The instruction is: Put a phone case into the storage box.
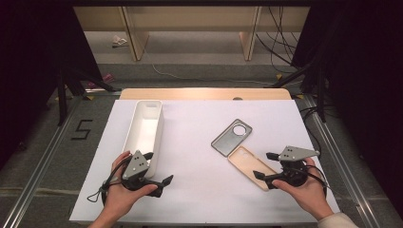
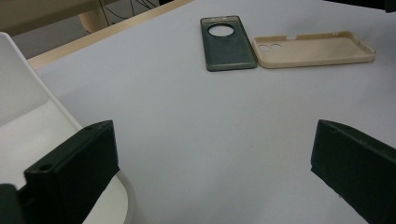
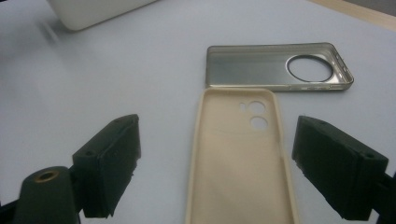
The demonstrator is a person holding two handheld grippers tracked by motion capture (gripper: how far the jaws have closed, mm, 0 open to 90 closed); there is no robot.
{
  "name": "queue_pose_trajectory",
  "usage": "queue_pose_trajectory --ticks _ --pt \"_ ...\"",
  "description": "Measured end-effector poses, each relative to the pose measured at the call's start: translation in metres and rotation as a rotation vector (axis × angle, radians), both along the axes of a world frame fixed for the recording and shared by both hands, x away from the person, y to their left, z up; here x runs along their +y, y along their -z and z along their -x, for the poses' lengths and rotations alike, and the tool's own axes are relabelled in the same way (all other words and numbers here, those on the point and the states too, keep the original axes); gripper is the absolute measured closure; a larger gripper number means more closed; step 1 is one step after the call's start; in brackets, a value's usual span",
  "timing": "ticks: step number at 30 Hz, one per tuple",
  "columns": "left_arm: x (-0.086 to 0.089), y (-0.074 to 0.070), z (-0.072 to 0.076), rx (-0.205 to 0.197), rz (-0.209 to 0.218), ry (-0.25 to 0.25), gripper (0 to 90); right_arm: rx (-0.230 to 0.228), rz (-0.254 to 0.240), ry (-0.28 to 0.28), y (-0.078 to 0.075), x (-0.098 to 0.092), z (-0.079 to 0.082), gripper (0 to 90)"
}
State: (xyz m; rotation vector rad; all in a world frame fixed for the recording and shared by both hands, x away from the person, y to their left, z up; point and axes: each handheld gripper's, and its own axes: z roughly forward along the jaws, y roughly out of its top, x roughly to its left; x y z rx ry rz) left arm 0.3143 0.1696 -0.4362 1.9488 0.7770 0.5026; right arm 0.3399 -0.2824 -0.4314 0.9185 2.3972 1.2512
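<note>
My right gripper (image 3: 217, 163) stands with jaws apart, straddling the near end of the beige phone case (image 3: 240, 163), whose long axis runs straight ahead toward the grey case (image 3: 278, 65) it touches (near the tabletop's right edge). My left gripper (image 1: 159, 168), also spread wide, sits by the white bin (image 1: 142, 135), well apart from both.

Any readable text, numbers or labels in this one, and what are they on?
"5": a black figure marked on the grey floor left of the table.
Nothing legible on the white bin, the grey phone case or the beige phone case.
</note>
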Motion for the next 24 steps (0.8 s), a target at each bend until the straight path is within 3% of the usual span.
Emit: queue_pose_trajectory --ticks 8,12,14,18,22,24 --pt "0.0 0.0 0.0 0.002 0.0 -0.003 0.0 0.002 -0.004 0.003 0.0 0.0 -0.001 16.6" --pt "0.001 0.0 0.0 0.001 0.003 -0.008 0.2 0.0 -0.006 0.023 0.0 -0.001 -0.003 21.6" --pt "0.0 0.0 0.001 -0.001 0.002 -0.008 0.2 -0.002 -0.004 0.037 -0.001 -0.001 -0.006 28.3" --pt "0.001 0.0 0.002 0.0 0.004 -0.007 0.3 0.01 0.028 0.088 -0.006 -0.002 -0.02 63.0" --pt "0.001 -0.001 0.002 -0.004 0.01 -0.006 0.4 0.071 0.151 0.132 -0.007 0.003 -0.045 86.0" --pt "0.0 -0.001 0.002 -0.002 0.006 0.0 0.4 0.099 0.186 0.169 -0.007 0.006 -0.062 90.0"
